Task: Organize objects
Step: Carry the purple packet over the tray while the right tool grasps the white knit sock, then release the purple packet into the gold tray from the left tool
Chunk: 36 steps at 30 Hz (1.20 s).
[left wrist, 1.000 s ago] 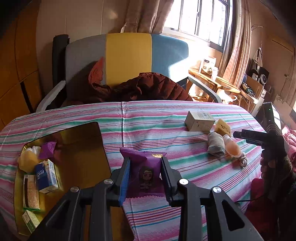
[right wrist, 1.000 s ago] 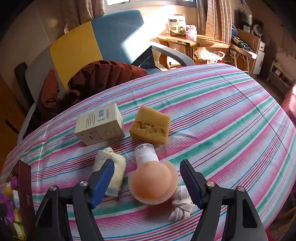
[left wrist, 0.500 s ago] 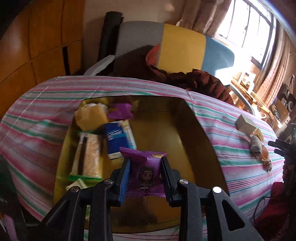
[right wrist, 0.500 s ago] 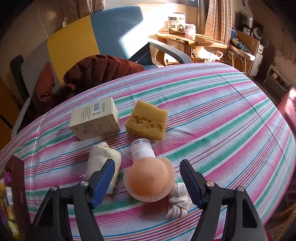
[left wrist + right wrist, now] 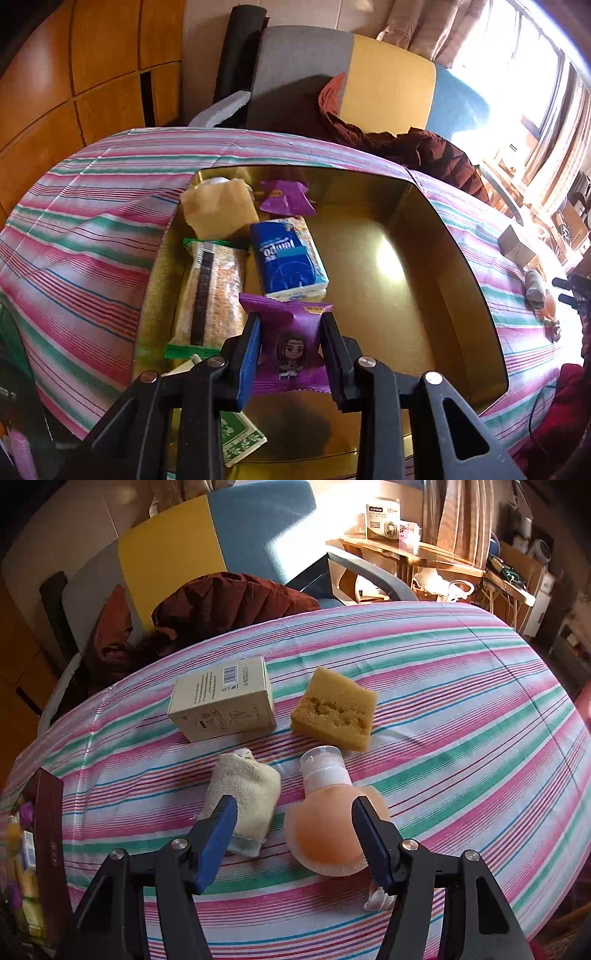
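Note:
My left gripper (image 5: 290, 321) is shut on a purple snack packet (image 5: 291, 332) with a cartoon figure, held above the near part of the open gold box (image 5: 436, 236). In the box lie a blue tissue pack (image 5: 288, 258), a long grain bar (image 5: 210, 291), a yellow piece (image 5: 218, 210) and a second purple packet (image 5: 286, 195). My right gripper (image 5: 293, 801) hangs over a peach round bottle (image 5: 325, 830) with a white cap. Its jaws are closing; the bottle lies partly between them and the pads do not press it. The left finger stands over a rolled cream sock (image 5: 245, 790).
Beyond the bottle on the striped tablecloth lie a beige carton (image 5: 225, 701) and a yellow sponge (image 5: 334, 712), and a white knotted cloth (image 5: 376, 899) lies nearer. A green pack (image 5: 240, 439) sits at the box's near corner. A chair with a brown jacket (image 5: 229, 602) stands behind the table.
The left gripper carried the purple packet leftwards from over the tablecloth to above the gold box, and lower. The right gripper's jaws narrowed over the peach bottle.

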Tool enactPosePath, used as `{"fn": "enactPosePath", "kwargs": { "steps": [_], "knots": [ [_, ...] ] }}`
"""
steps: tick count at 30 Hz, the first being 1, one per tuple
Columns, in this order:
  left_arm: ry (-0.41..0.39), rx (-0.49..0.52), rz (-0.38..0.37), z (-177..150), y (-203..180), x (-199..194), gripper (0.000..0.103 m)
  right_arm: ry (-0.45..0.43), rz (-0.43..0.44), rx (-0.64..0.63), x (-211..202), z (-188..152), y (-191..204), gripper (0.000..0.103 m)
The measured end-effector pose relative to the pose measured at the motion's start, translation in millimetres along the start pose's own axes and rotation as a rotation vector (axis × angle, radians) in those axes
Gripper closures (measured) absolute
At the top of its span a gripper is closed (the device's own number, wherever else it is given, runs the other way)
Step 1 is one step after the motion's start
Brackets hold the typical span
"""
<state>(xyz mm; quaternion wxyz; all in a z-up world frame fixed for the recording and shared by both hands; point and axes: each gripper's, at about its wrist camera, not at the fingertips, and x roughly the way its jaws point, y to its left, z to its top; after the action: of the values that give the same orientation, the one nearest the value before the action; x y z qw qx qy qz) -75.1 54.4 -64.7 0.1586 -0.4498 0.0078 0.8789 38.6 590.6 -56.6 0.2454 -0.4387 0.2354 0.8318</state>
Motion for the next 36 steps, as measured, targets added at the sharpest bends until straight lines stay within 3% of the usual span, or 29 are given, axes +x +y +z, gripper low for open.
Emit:
{"fn": "enactPosePath", "kwargs": {
  "steps": [5, 10, 12, 14, 17, 22, 26, 36],
  "knots": [
    [0.004, 0.011, 0.0, -2, -2, 2, 0.071, 0.039, 0.039, 0.009, 13, 12, 15, 0.039],
    [0.001, 0.008, 0.008, -2, 1, 2, 0.071, 0.157, -0.027, -0.012, 53, 18, 33, 0.038],
    [0.0, 0.006, 0.015, -2, 2, 2, 0.071, 0.18, -0.016, -0.012, 64, 17, 39, 0.037],
    [0.002, 0.004, 0.021, -2, 4, 2, 0.071, 0.172, -0.017, -0.064, 67, 15, 54, 0.052],
    [-0.003, 0.003, 0.029, -2, 5, -1, 0.071, 0.142, -0.047, -0.178, 63, 8, 75, 0.054],
    [-0.011, 0.024, 0.054, -3, 0, -2, 0.071, 0.137, 0.103, -0.296, 55, -13, 100, 0.054],
    [-0.01, 0.046, 0.072, -5, -5, 0, 0.071, 0.138, 0.169, -0.366, 51, -25, 117, 0.054],
    [0.02, 0.055, 0.087, -10, -10, 8, 0.071, 0.138, 0.162, -0.395, 54, -27, 121, 0.054]
  ]
}}
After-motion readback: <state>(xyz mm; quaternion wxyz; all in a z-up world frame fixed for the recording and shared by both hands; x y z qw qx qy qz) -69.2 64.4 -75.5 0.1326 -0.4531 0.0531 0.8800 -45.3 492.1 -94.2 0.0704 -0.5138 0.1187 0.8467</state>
